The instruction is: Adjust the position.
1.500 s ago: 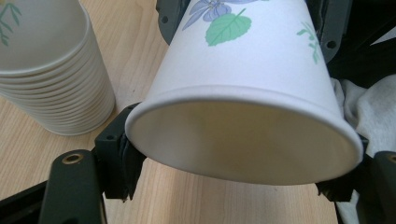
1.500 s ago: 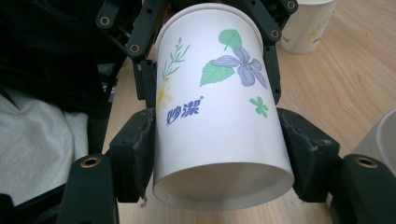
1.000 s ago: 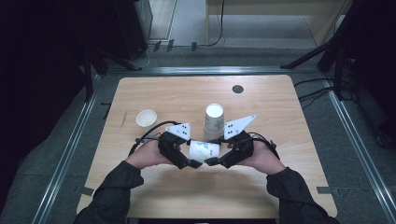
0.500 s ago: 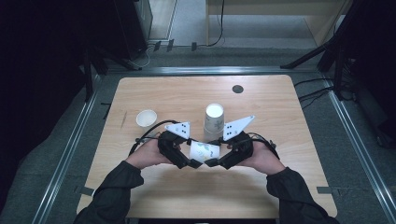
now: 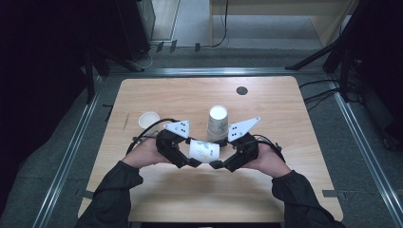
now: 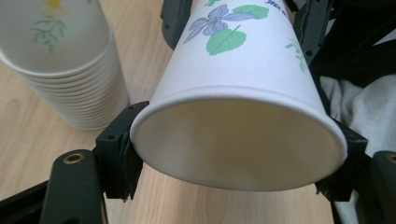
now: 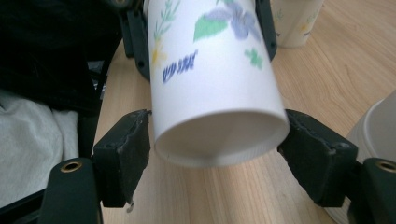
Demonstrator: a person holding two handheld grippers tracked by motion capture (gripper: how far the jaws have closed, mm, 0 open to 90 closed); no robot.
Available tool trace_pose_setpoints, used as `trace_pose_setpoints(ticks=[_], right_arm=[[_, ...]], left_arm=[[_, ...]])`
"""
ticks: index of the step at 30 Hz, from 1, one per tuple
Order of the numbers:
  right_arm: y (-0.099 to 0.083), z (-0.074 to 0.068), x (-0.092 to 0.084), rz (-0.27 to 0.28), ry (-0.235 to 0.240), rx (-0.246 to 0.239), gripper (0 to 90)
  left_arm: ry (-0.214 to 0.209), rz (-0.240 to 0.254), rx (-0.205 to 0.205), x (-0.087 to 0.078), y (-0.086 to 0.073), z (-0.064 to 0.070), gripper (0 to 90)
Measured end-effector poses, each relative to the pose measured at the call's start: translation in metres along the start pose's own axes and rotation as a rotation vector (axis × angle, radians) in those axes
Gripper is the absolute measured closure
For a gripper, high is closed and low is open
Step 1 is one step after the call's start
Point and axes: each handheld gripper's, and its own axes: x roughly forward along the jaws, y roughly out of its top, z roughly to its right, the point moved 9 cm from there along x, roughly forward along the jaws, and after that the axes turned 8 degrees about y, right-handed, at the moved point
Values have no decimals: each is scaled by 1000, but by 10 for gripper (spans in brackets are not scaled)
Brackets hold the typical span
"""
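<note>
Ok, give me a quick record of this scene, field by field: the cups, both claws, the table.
held cup: flowered paper cup, on its side between both claws, above the table
left claw: shut on the cup's mouth end, jaws just tightened
right claw: around the base end, jaws just opened, pads barely off it
cup stack: nested upside down, behind the held cup
lone cup: upright, table's left

Bright, even light on the table, dark surroundings, close-ups slightly soft.
</note>
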Motion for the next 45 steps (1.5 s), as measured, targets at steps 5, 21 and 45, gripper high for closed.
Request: trace_pose_setpoints(ticks=[5,21,45], right_arm=[[-4,1,2,-17,-6,-2,262],[-13,3,5,-32,-40,9,264],[-18,-1,20,-86,-19,-9,338]], left_arm=[[48,-77,39,-6,1,-3,242],[65,-276,110,9,0,0,242],[23,-294,113,26,2,9,177]])
